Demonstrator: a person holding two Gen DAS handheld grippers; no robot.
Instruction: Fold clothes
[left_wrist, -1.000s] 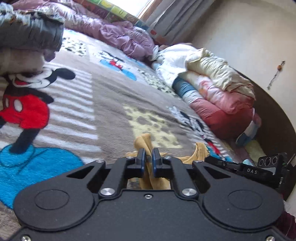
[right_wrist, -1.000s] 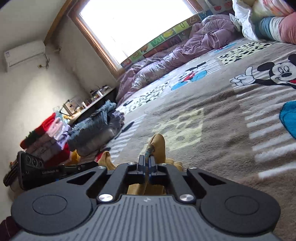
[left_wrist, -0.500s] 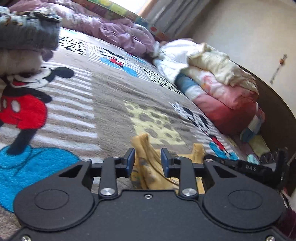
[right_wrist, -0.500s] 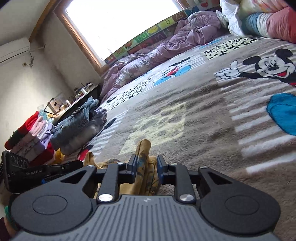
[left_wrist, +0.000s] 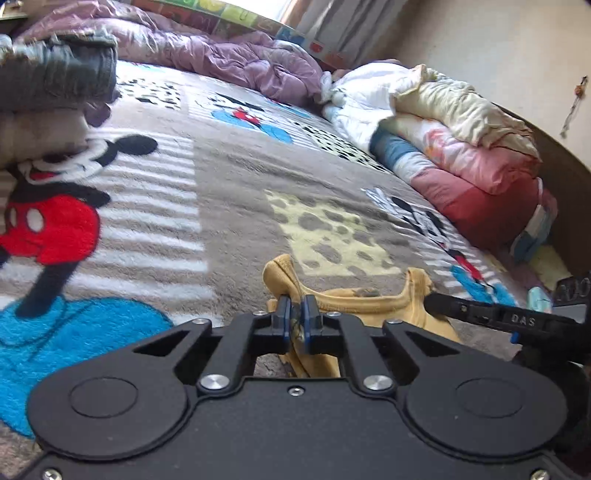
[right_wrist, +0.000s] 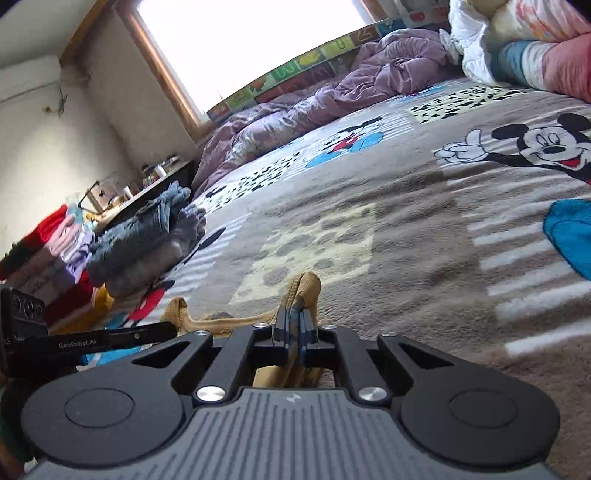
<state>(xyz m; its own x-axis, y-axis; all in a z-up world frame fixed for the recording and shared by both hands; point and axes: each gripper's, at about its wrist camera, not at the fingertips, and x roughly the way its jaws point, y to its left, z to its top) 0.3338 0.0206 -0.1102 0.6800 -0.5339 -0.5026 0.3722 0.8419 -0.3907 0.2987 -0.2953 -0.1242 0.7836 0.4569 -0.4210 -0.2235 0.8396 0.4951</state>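
A mustard-yellow garment (left_wrist: 354, 301) lies bunched on the cartoon-mouse blanket (left_wrist: 229, 177) just ahead of both grippers. In the left wrist view my left gripper (left_wrist: 296, 308) is closing, and its blue pads pinch a raised fold of the yellow cloth. My right gripper (right_wrist: 293, 319) is closing too, with another fold of the same garment (right_wrist: 308, 286) pressed between its pads. A stretch of the cloth hangs between the two grips. Each gripper shows at the edge of the other's view, beside the cloth: the right one (left_wrist: 517, 319) and the left one (right_wrist: 110, 339).
A folded grey and beige pile (left_wrist: 55, 85) sits on the blanket at far left. A purple duvet (left_wrist: 240, 62) lies along the back under the window (right_wrist: 240, 48). Rolled quilts (left_wrist: 461, 155) stack against the right wall. Stacked red and pink clothes (right_wrist: 55, 251) stand beyond the bed's left edge.
Both grippers opened half a second ago around the yellow cloth and have closed on it again. The hands have barely shifted; the cloth fold sits a little differently in each grip.
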